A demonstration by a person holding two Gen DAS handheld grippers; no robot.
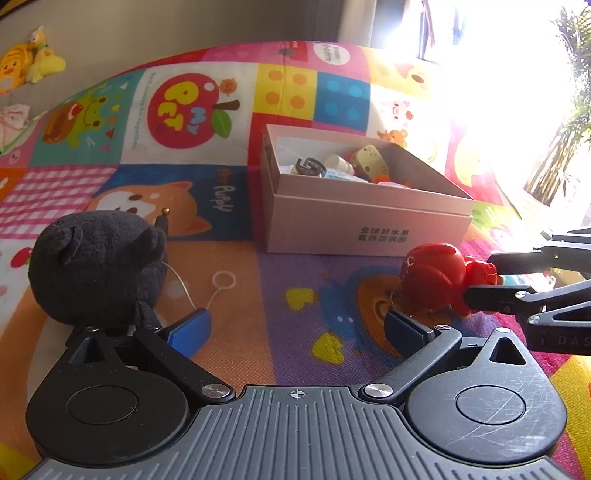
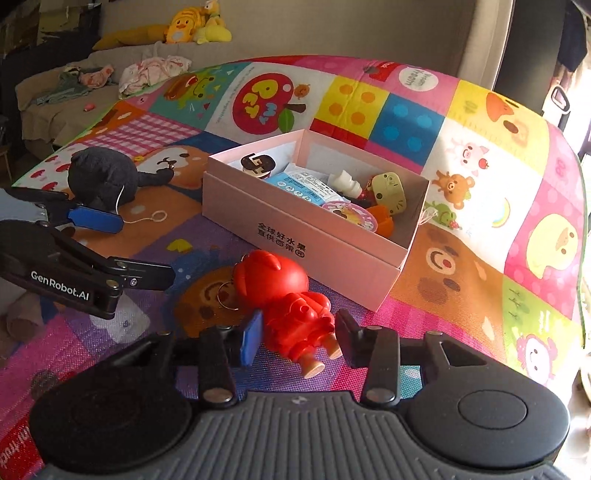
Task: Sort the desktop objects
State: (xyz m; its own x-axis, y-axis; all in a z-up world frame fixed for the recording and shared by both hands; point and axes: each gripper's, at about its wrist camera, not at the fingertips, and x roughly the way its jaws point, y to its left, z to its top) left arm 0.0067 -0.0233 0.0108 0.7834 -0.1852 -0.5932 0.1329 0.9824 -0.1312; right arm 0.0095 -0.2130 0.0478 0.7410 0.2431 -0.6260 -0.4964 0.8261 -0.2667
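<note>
Lying on a cartoon play mat lettered "MY PET" and "Puppy": red figurine, body between the right gripper fingers, pads closed onto it. Left gripper spread wide, holding nothing; "GenRobot.AI" legible on its arm in the right view only. Black plush toy just beside its left finger. Pink box, Chinese print on front, holding small toys; contents partly hidden by the wall in the left view. Window glare washes out the left view's upper right.

A beige sofa stands behind; glaring daylight pours through a window.
</note>
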